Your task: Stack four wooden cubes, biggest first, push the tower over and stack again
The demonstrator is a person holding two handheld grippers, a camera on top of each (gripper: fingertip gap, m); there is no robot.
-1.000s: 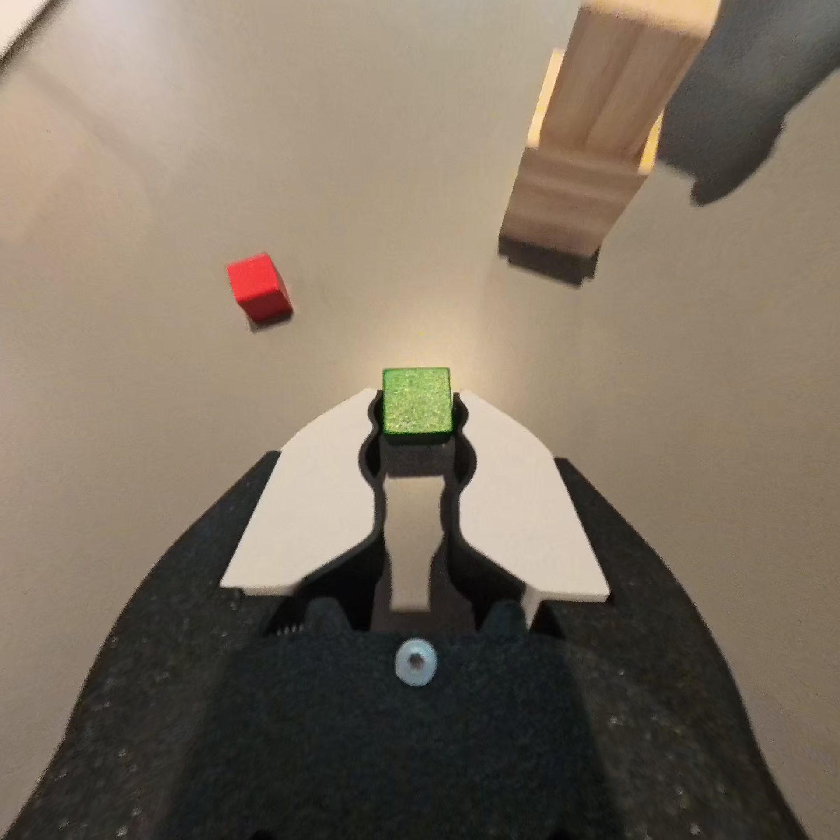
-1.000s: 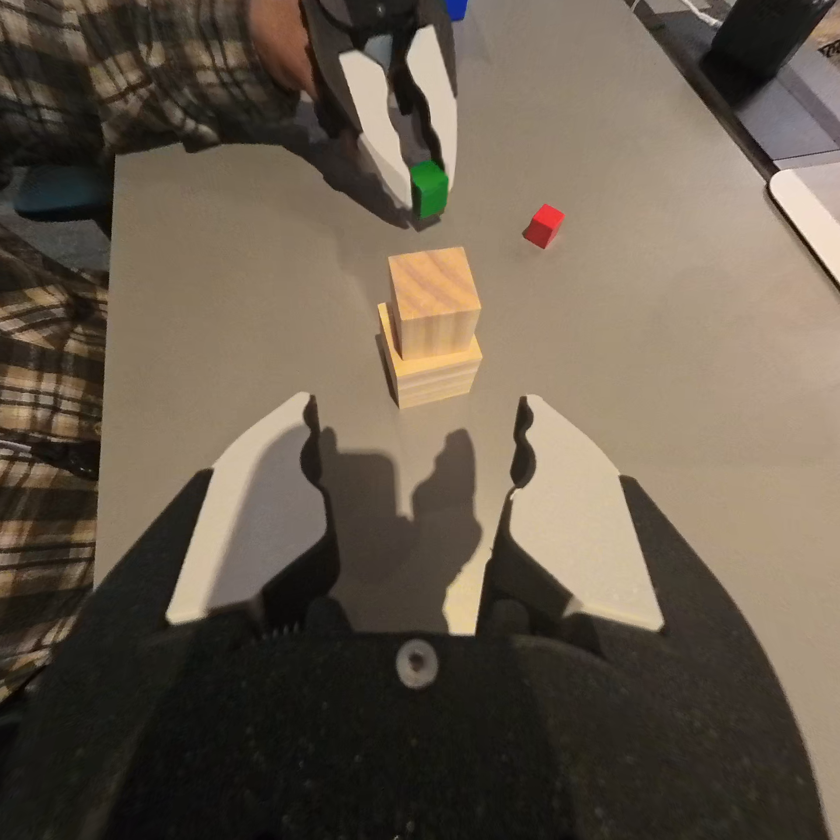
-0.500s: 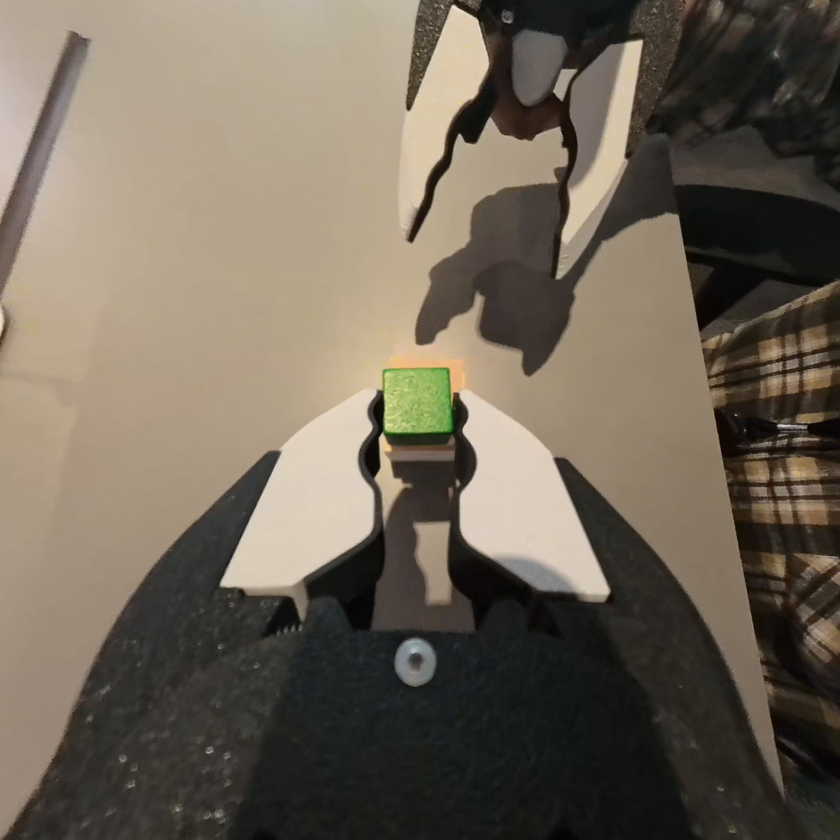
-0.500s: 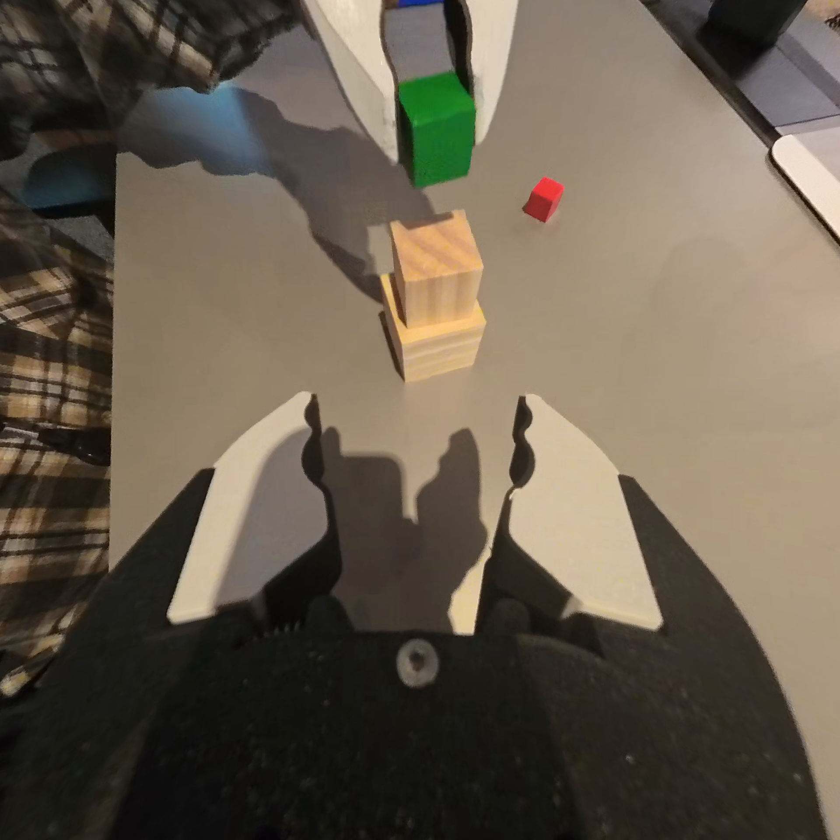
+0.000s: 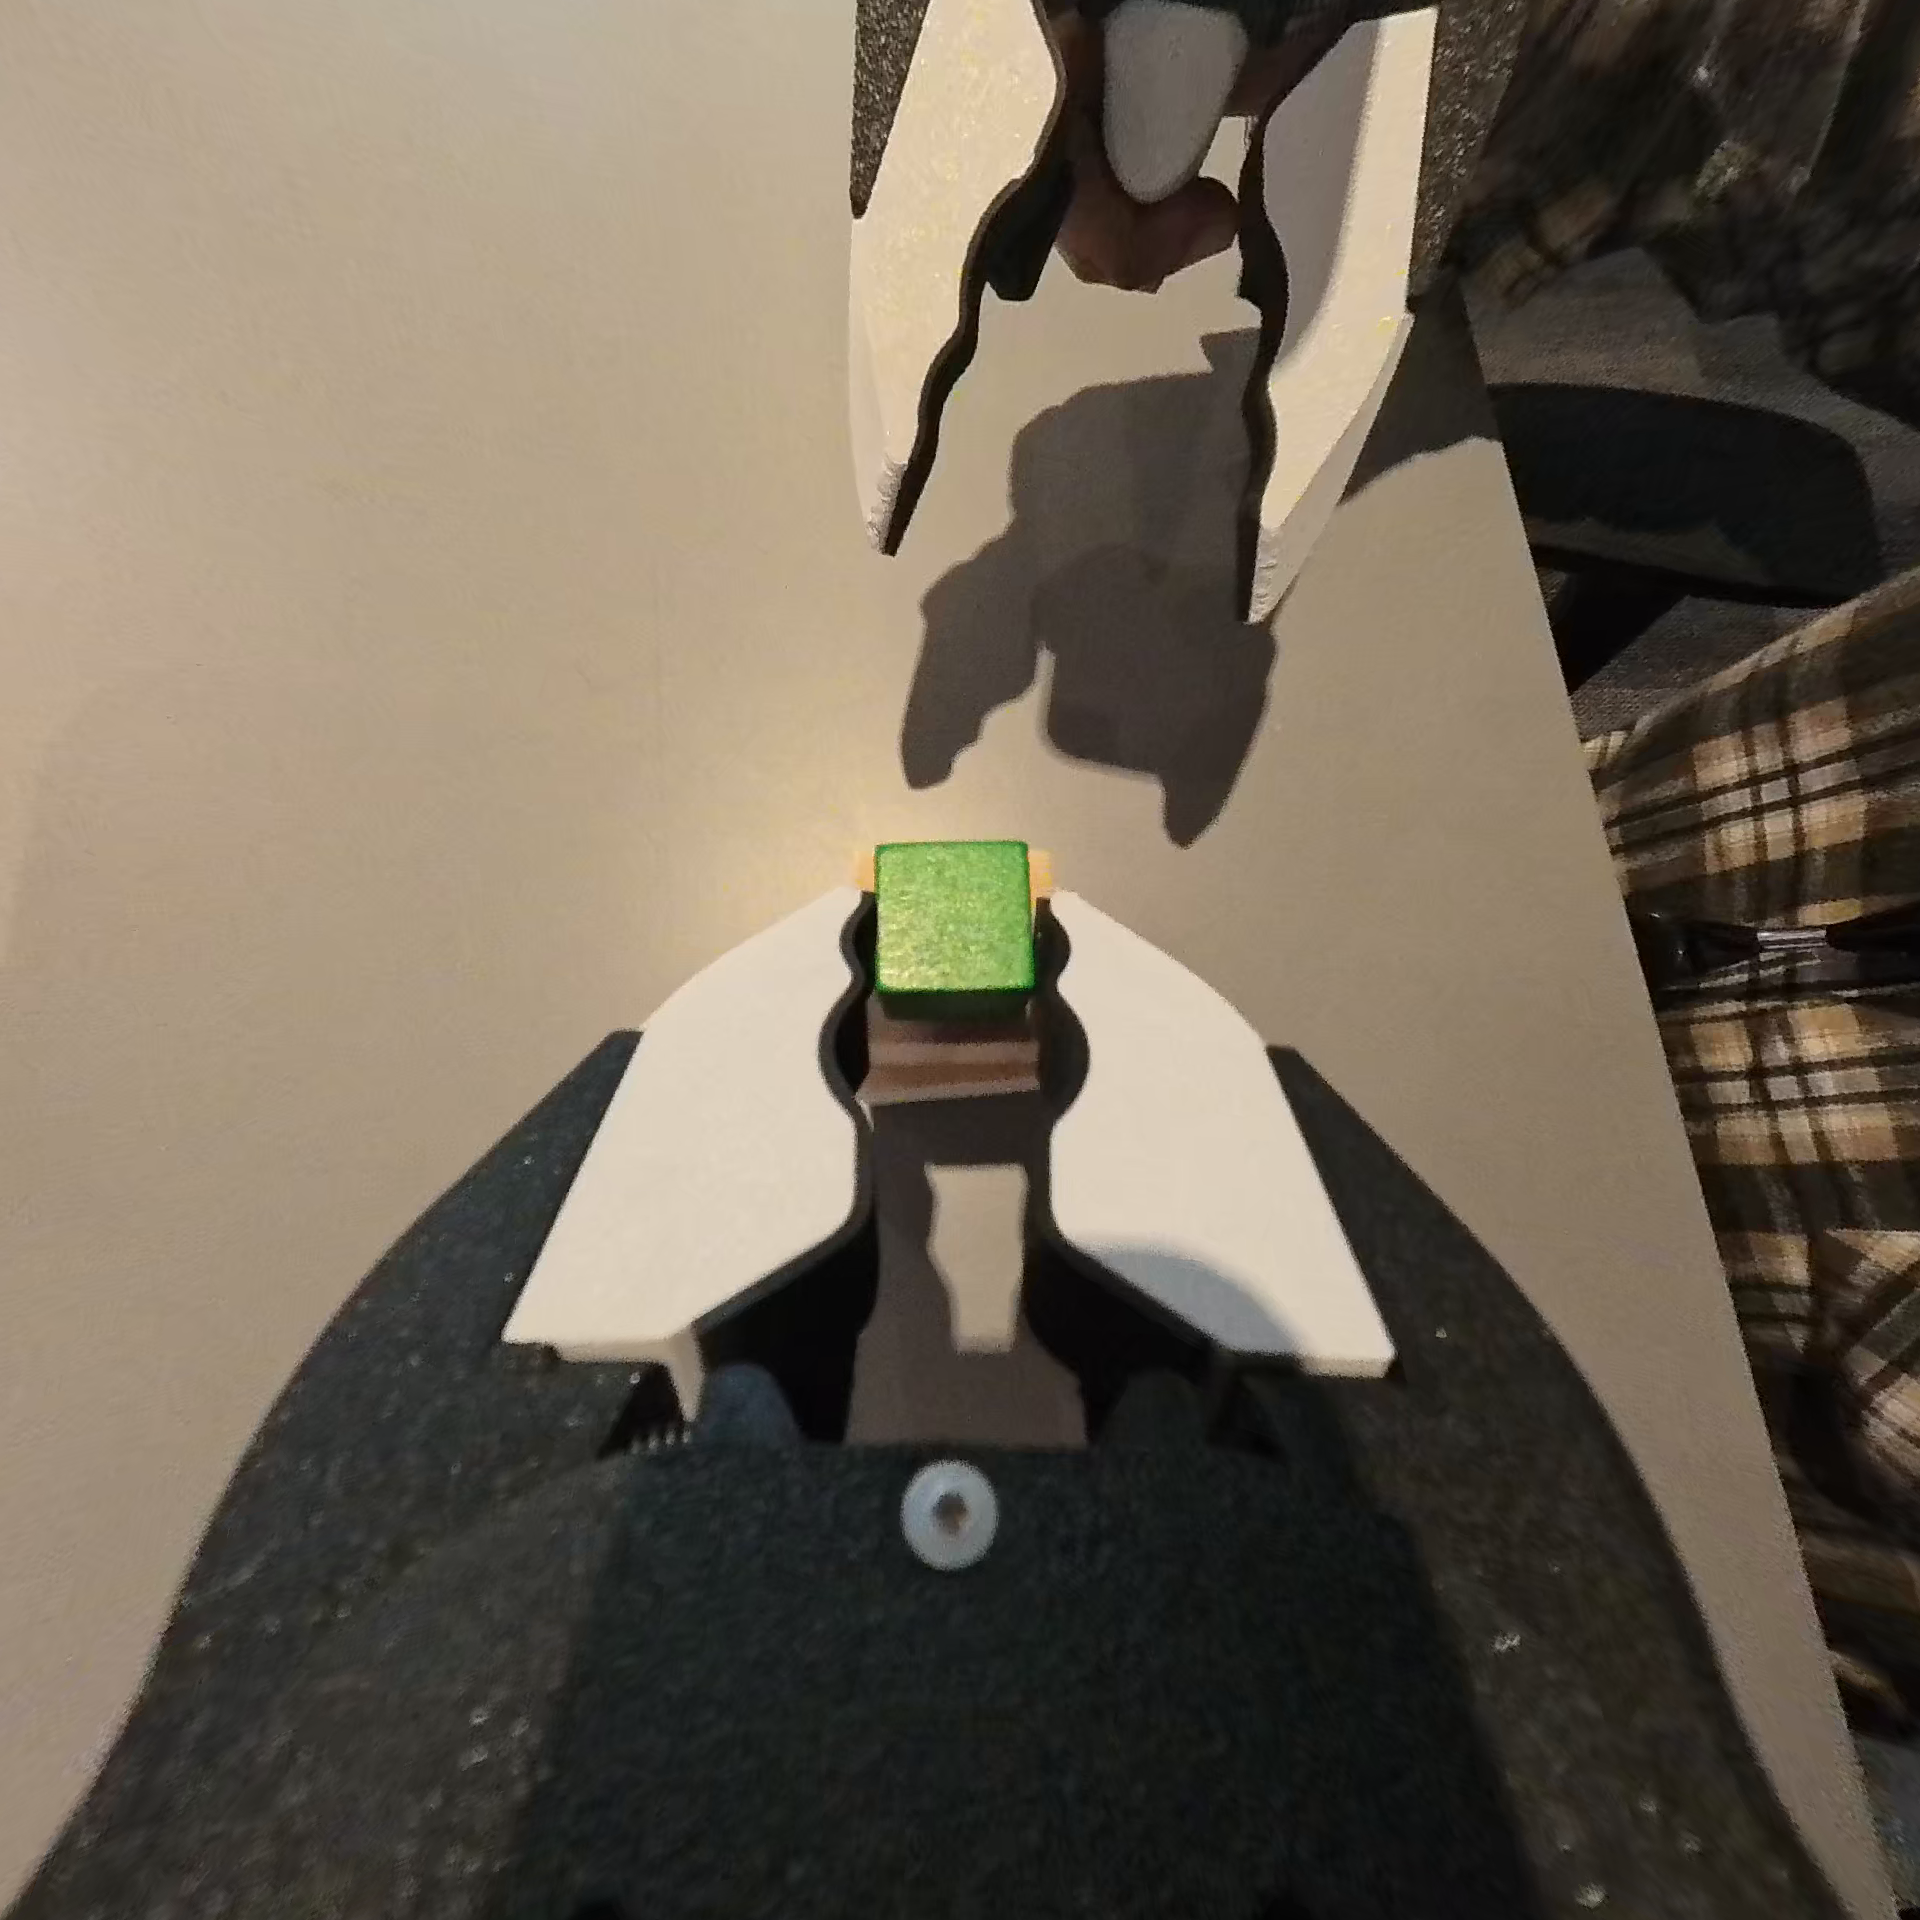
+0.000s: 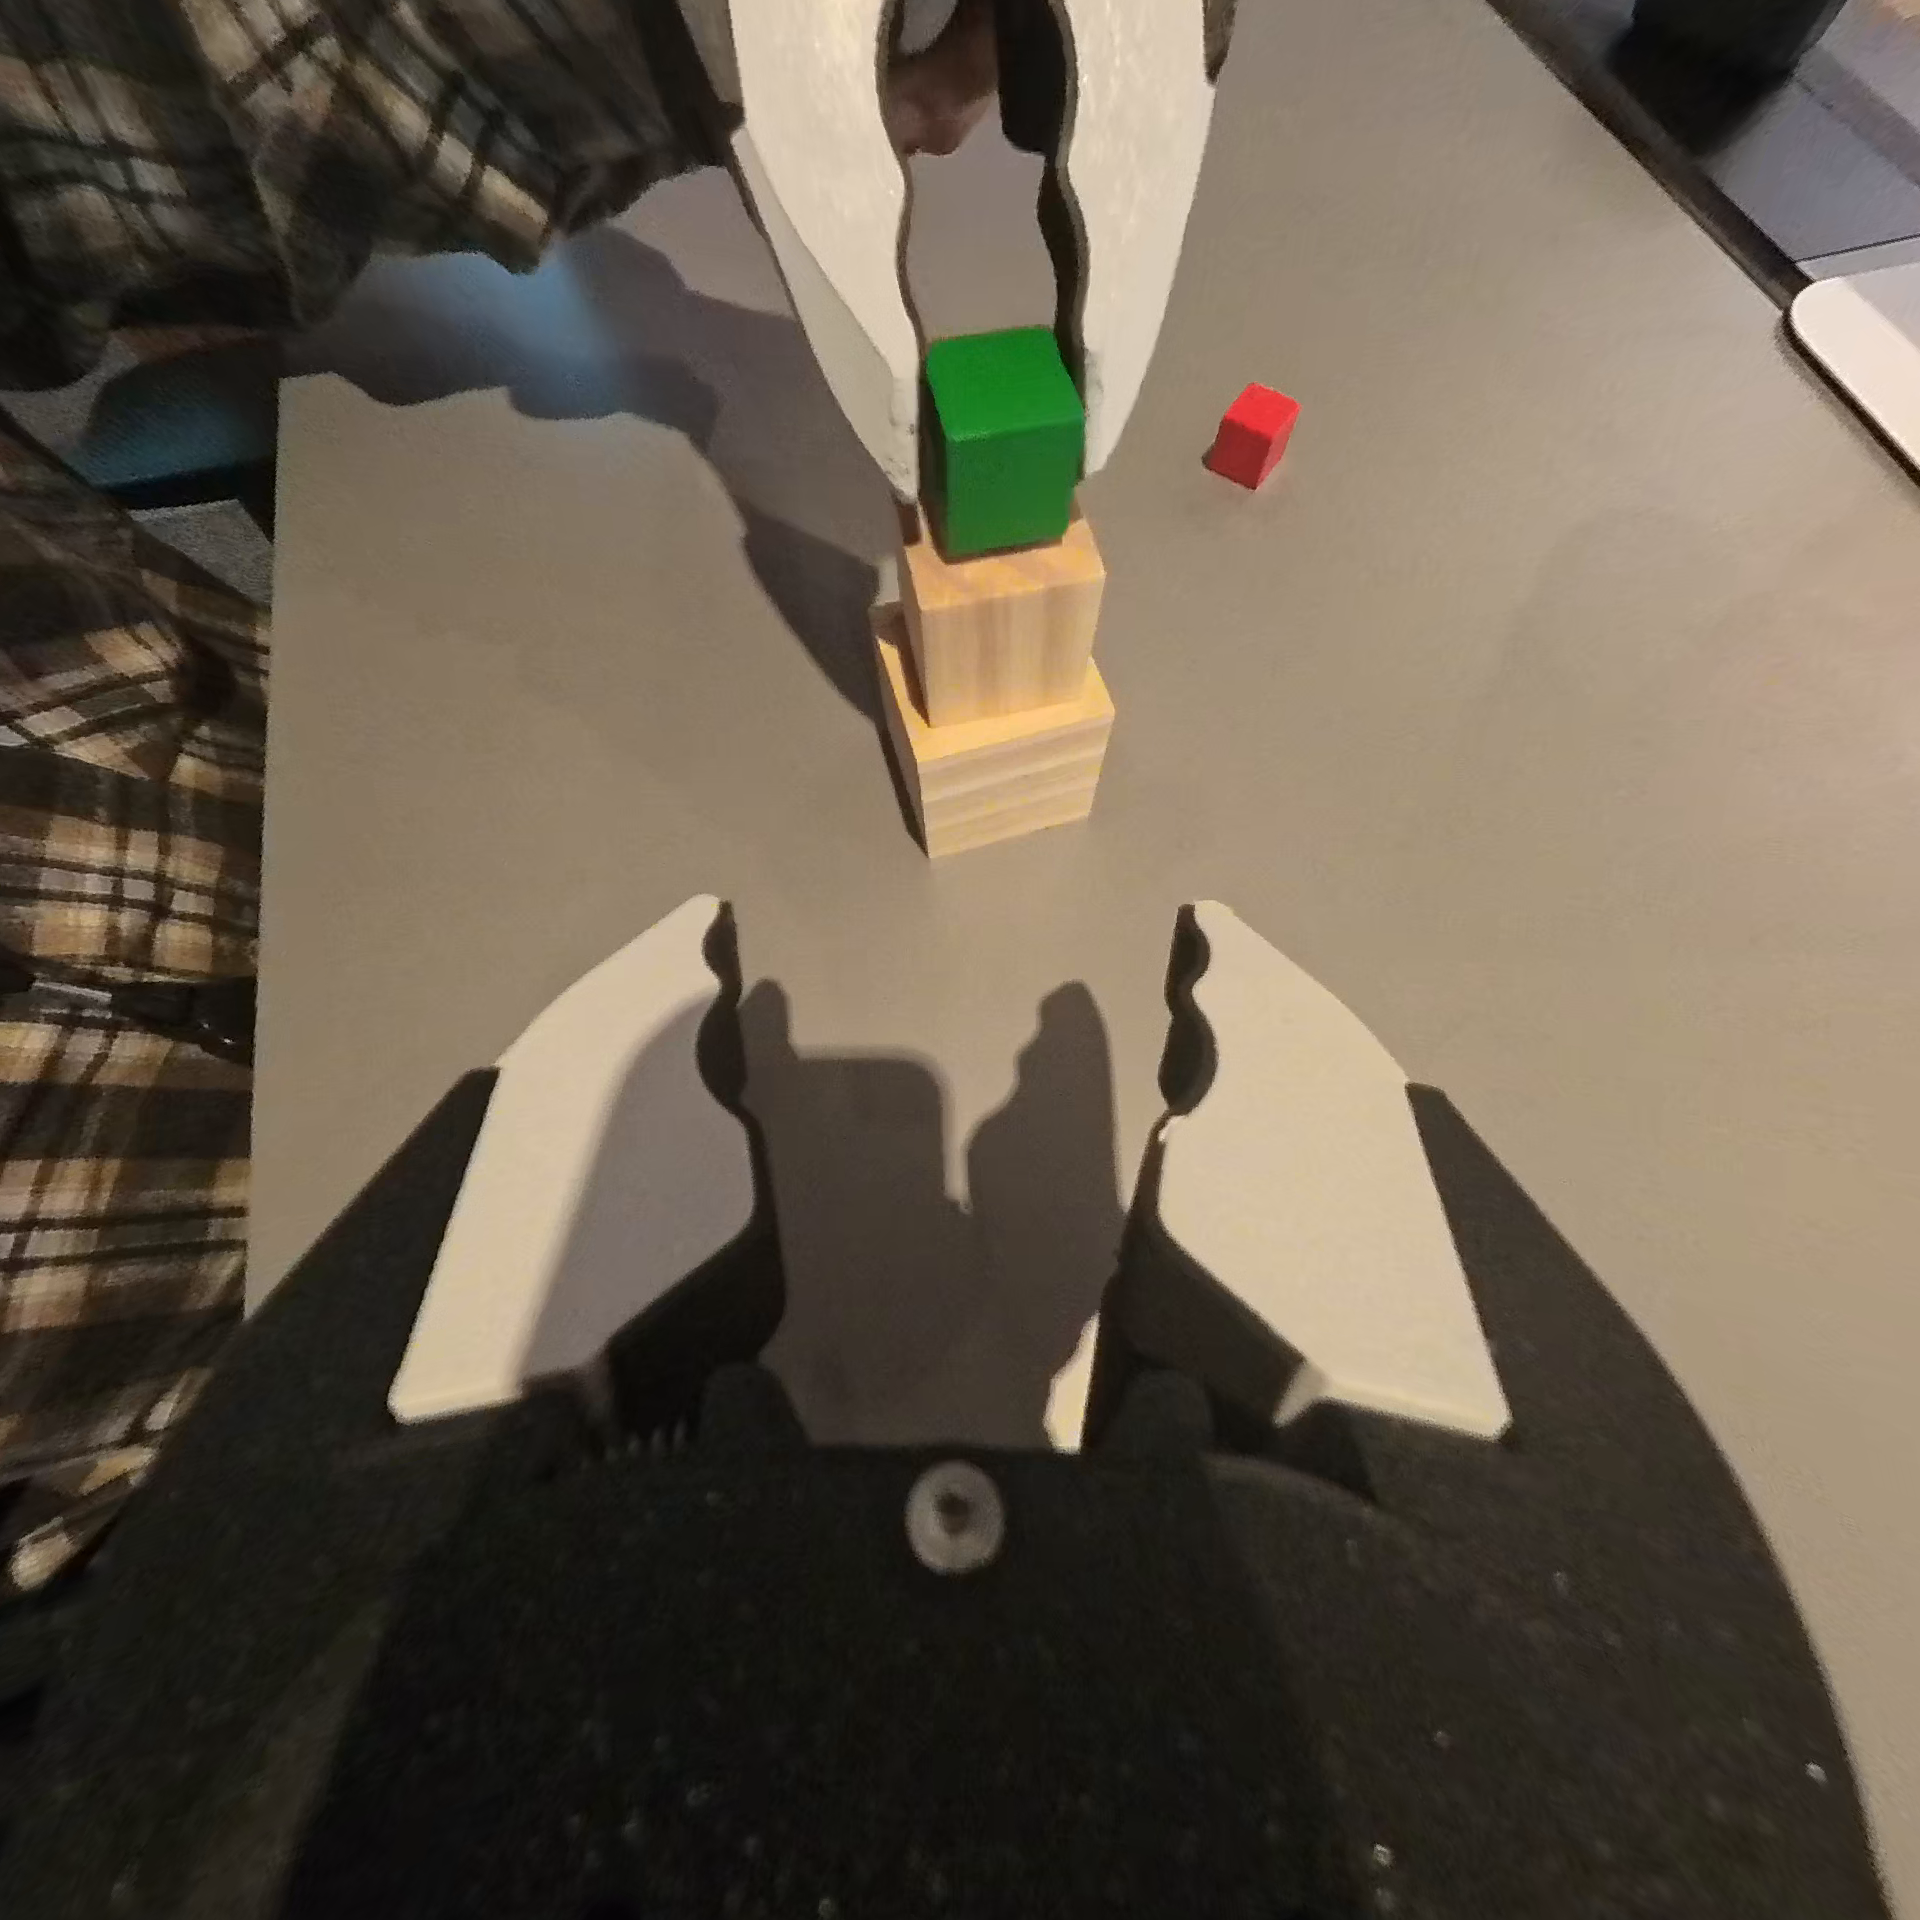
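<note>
My left tongs clamp the green cube atop the two-cube pine tower. Right tongs gape, empty. The red cube beside the tower remains unstacked.

A plain grey table fills most of the right wrist view, its left edge running down the left of the frame and its far corner at upper left. Directly on it, at centre, sits the largest wooden cube, which bears the rest of the stack. A small red cube lies alone on the surface at upper right, well apart from the stack. Gripper shadows fall on the tabletop. In the left wrist view the table looks beige, its edge slanting down the right side.
</note>
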